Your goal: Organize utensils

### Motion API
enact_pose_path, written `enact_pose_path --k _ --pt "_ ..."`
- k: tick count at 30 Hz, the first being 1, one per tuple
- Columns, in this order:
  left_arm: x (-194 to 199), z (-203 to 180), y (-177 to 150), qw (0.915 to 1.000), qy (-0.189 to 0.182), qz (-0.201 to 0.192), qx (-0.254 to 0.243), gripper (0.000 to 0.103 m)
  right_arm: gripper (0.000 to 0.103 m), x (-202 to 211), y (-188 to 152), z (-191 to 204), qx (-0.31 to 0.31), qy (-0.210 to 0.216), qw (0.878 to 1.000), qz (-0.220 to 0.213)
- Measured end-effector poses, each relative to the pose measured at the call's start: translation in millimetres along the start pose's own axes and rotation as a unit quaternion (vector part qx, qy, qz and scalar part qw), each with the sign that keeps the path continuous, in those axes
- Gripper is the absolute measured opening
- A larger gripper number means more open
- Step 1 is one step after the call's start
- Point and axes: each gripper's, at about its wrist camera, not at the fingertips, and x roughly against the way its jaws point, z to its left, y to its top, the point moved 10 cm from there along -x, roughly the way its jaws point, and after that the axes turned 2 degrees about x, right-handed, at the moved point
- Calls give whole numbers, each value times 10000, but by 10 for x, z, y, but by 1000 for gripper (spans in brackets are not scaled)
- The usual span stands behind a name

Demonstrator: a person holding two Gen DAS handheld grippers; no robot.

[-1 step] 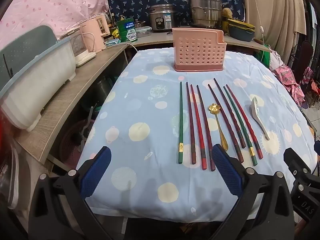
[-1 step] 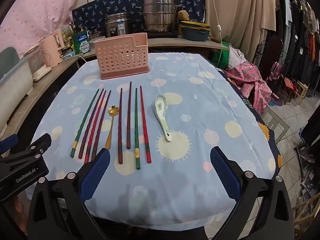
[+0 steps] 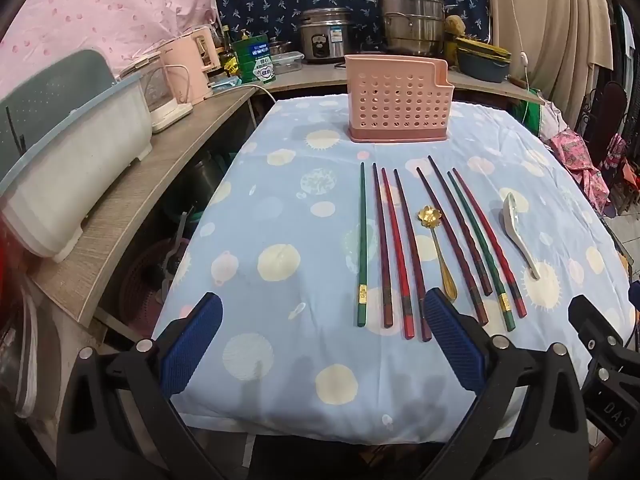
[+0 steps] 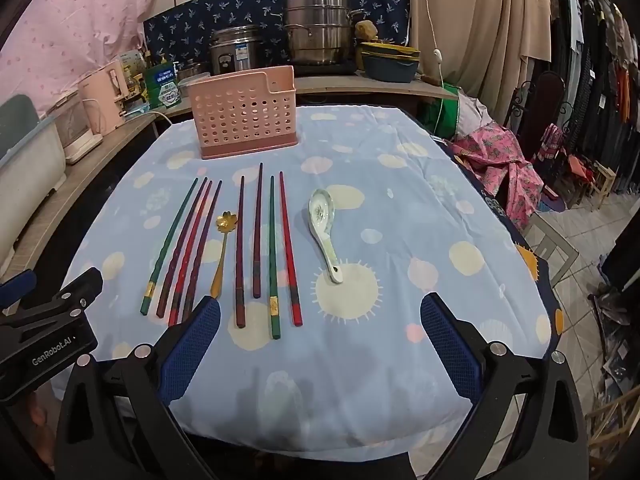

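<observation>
I saw a blue polka-dot tablecloth [image 3: 280, 240]. A wooden counter [image 3: 132, 208] ran along the left, carrying a white tub [image 3: 80, 176] and a pink kettle [image 3: 196, 68]. At the back stood a rice cooker [image 3: 324, 36], a steel steamer pot [image 3: 412, 20] and a green tin [image 3: 256, 62]. Clothes [image 4: 600, 60] hung far right.

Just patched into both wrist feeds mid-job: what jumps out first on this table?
A row of red, green and dark chopsticks lies across the blue dotted tablecloth, with a gold spoon in their midst and a white spoon to the right. Behind them stands an upright pink basket.
</observation>
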Motion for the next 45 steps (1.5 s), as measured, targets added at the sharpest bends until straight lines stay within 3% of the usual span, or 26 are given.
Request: enact_pose_path --k 45 --pt "35 -9 -115 9999 -18 125 26 96 96 66 -31 -8 -35 -15 10000 -31"
